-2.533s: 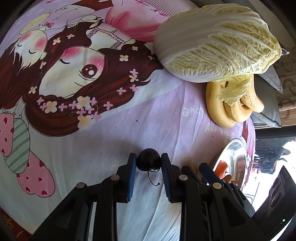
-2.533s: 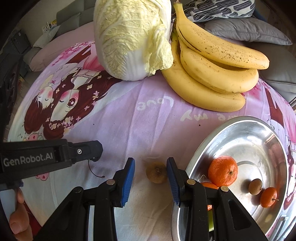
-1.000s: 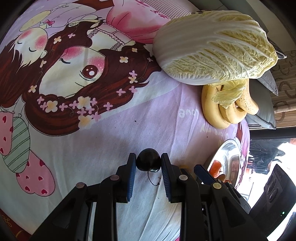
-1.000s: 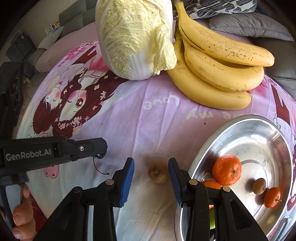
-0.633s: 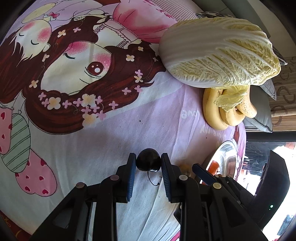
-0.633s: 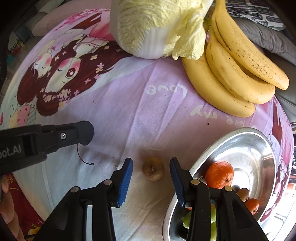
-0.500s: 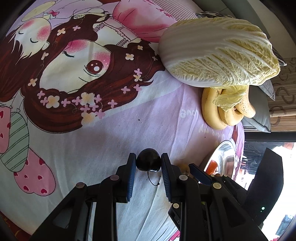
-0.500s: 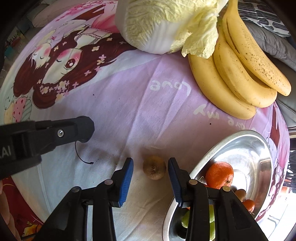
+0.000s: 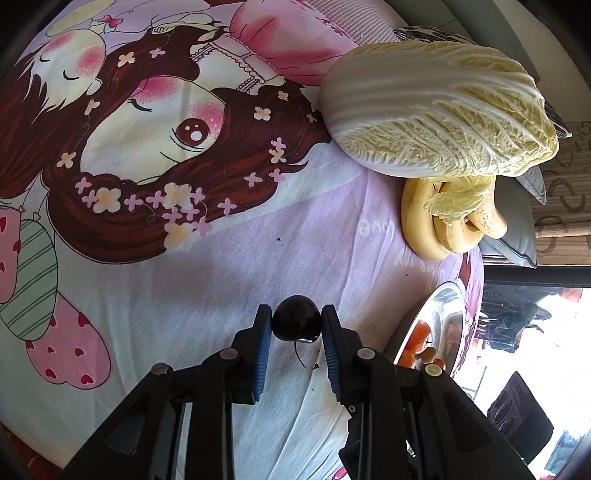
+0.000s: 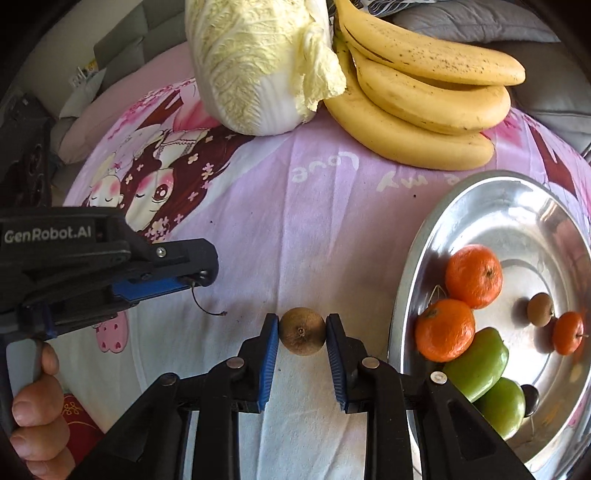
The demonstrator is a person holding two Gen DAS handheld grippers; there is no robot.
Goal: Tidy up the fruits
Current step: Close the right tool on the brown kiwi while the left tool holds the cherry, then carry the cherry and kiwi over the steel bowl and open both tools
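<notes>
- Left gripper (image 9: 296,325): level and low over the cloth, blue pads pinching a dark round fruit (image 9: 295,324) whose thin curled stem hangs beneath.
- Seen from the right wrist: left gripper (image 10: 201,275) reaching in from the left edge, bare fingers (image 10: 35,400) wrapped on its handle.
- Right gripper (image 10: 302,330): pointing forward, pads pressed against both sides of a small brown fruit (image 10: 302,331), just left of the steel bowl (image 10: 413,258).
- Inside the bowl: two larger tangerines (image 10: 473,276) touching each other, a smaller one, a second brown fruit, two green fruits (image 10: 476,363) and a dark one near the front rim.
- Surface: pink-and-white printed cloth (image 10: 332,221) with a cartoon girl's face toward the left.
- Far edge: napa cabbage (image 10: 258,62) lying against a bunch of bananas (image 10: 424,99).
- Beyond the far edge: grey cushions (image 10: 480,18) and a patterned pillow.
- Right of the bowl in the left wrist view: bright daylight.
</notes>
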